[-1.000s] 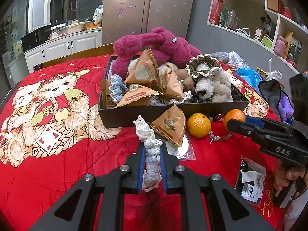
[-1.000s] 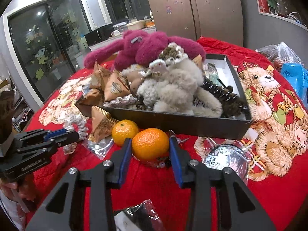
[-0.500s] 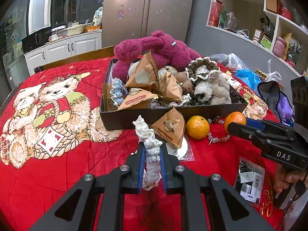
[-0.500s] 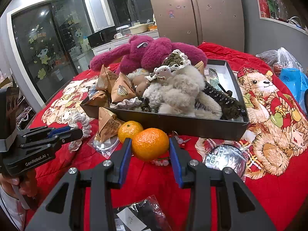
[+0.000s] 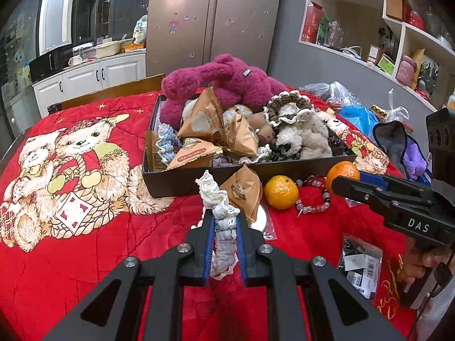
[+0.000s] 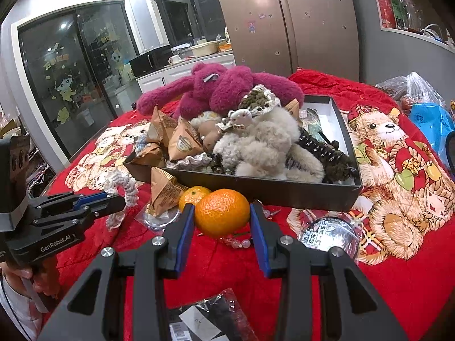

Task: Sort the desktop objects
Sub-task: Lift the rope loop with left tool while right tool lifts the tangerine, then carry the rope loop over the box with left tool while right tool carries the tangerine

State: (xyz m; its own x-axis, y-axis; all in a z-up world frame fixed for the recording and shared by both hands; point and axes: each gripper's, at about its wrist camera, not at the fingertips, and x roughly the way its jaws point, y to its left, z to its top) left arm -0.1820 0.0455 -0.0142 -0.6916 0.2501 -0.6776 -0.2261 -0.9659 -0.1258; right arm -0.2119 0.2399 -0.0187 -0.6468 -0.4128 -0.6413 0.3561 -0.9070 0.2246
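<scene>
Red quilted cloth [image 5: 93,250] printed with teddy bears covers the table we work at, with steel fridge doors [image 5: 213,20] and white shelving behind. From the left wrist view, our left gripper [image 5: 223,224] is closed down to a narrow gap on a white crocheted scrunchie [image 5: 220,218], a soft ruffled loop pressed flat between the blue pads, its long axis running away from us toward the black cardboard box [image 5: 182,182]. That shallow rectangular box is heaped with a fuzzy magenta plush [image 5: 227,82], crinkled brown snack packets [image 5: 204,119] and a woolly cream toy [image 5: 307,139]. Just in front of its near wall lie one more brown packet [image 5: 244,190], a dimpled round tangerine [image 5: 281,192] and a string of glassy pink beads [image 5: 315,201], while our right gripper [image 5: 341,183] enters from the right with a second orange fruit at its tip. From the right wrist view, that right gripper [image 6: 222,216] is spread to about the fruit's width and clamps the held tangerine [image 6: 222,213] between its blue pads, just in front of the box's [image 6: 284,193] near wall, with the other tangerine [image 6: 193,196] touching it behind on the left. We see the left gripper [image 6: 119,199] side-on at the left, the scrunchie [image 6: 125,187] curling out of its tip. A round shiny packet [image 6: 330,236] and a black plastic bag with a white label [image 6: 204,321] lie on the cloth nearby.
</scene>
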